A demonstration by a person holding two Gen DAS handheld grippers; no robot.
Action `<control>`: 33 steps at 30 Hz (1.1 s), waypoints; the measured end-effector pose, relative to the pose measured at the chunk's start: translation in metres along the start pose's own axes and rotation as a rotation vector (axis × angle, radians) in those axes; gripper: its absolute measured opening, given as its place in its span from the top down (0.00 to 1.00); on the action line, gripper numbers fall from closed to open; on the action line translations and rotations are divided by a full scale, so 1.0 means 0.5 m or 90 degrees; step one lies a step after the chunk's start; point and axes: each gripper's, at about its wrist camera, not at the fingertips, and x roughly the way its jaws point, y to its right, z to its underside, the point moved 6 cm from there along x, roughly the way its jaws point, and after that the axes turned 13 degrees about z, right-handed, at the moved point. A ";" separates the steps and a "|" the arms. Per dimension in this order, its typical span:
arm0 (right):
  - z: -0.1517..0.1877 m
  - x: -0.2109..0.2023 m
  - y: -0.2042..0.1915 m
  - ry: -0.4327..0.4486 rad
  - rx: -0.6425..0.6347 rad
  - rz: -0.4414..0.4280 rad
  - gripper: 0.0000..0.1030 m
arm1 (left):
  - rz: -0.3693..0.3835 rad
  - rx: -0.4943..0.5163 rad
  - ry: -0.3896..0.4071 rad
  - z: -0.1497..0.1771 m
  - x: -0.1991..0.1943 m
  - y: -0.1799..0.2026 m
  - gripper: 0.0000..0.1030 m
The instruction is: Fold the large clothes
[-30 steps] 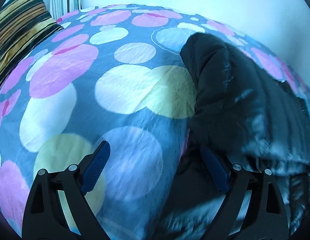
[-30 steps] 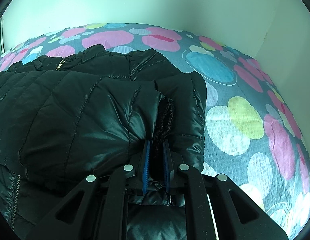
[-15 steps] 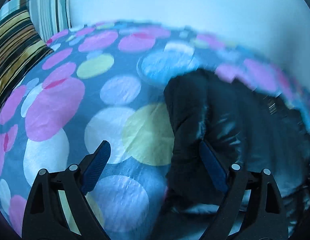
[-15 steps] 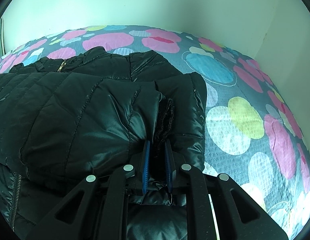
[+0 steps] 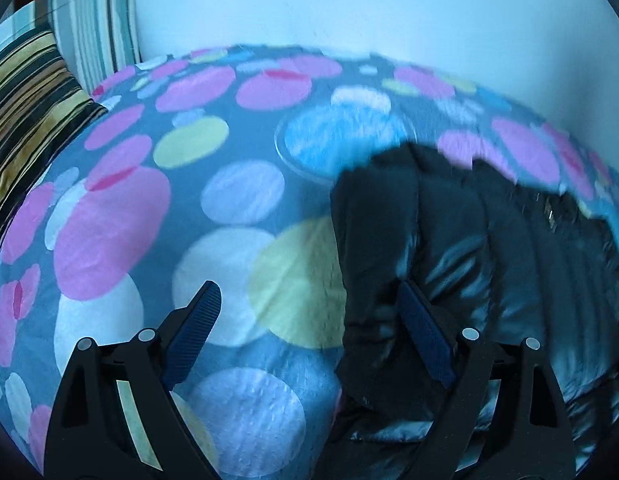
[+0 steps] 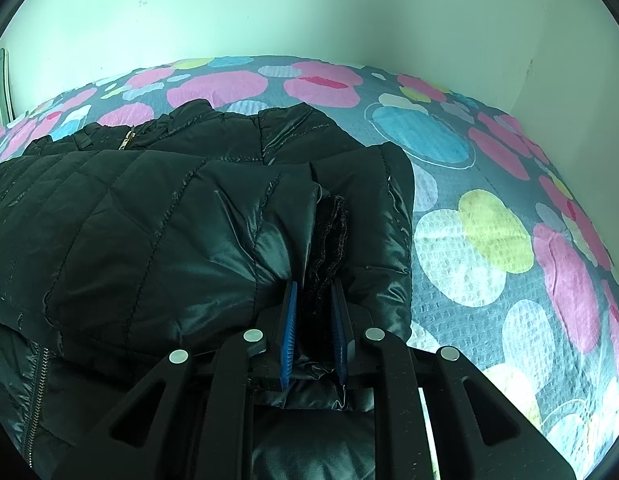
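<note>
Right gripper (image 6: 313, 300): its blue pads are drawn close together on a bunched fold of the black quilted jacket (image 6: 157, 224), with the dark knit cuff (image 6: 329, 236) standing up between them; the grasp appears to include the sleeve end, though how many layers are caught cannot be told. Left gripper (image 5: 309, 312): jaws spread wide and holding nothing, with its left pad over the bare bedspread (image 5: 213, 208) and its right pad against the jacket's near left edge, seemingly tucked into a fold.

Position of the garment: the jacket lies on the dotted bedspread, its collar and gold zipper pull (image 6: 127, 138) toward the far side. A zipper (image 6: 35, 392) runs along the near left part in the right wrist view.

Progress, as judged: at least one section, probably a sleeve, is already laid over the body, so the fold is partly made. The bundle is still puffy and uneven, and further folding and flattening likely remain.

Edges and room: the left wrist view is motion-blurred. Open bedspread lies to both sides of the jacket. A striped pillow (image 5: 25, 120) sits at the far left, well apart from the garment. The wall (image 6: 309, 12) bounds the far side and also closes the far right corner.
</note>
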 end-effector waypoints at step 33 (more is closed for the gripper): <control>-0.008 -0.005 0.008 0.009 0.008 0.001 0.78 | -0.026 0.021 -0.034 0.031 0.005 -0.011 0.12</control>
